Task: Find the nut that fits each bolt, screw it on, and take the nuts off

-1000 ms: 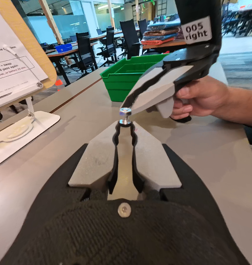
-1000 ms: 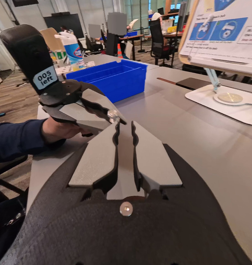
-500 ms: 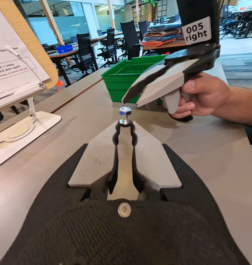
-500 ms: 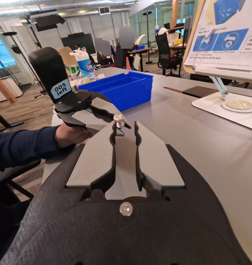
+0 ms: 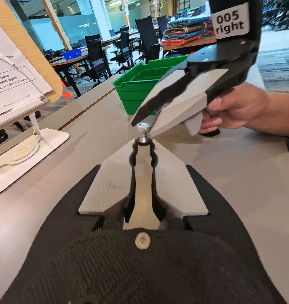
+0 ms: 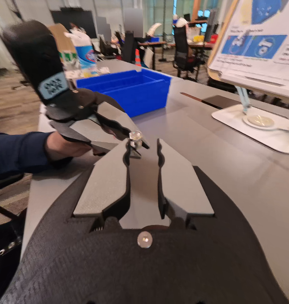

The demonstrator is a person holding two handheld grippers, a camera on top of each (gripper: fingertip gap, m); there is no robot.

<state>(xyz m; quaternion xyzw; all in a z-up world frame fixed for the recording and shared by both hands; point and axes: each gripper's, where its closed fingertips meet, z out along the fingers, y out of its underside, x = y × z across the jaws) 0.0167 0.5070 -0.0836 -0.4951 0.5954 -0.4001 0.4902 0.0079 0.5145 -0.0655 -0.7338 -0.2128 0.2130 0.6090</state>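
Here, line by line:
Left gripper (image 5: 143, 142): its two fingertips are pinched on the lower end of a small silver bolt (image 5: 143, 136), which stands upright above the grey table (image 5: 222, 172).
Nut (image 5: 143, 127): a silver hex piece sits at the top of the bolt, with bare thread showing between it and the fingertips (whether it is a nut or the bolt's own head is hard to tell).
Right gripper (image 5: 143, 123): tilted down from the upper right, fingers a little apart, tips on either side of the nut; one tip seems to touch it, but a firm grip cannot be seen.
Right wrist view: blurred; the fingers stand apart, and the bolt shows just past the left fingertip (image 6: 126, 143).
Green bin (image 5: 132, 92): on the table behind the right gripper.
Blue bin (image 6: 140, 97): on the table behind the left gripper.
Sign stand (image 5: 25, 151): white base, at the table's left edge.
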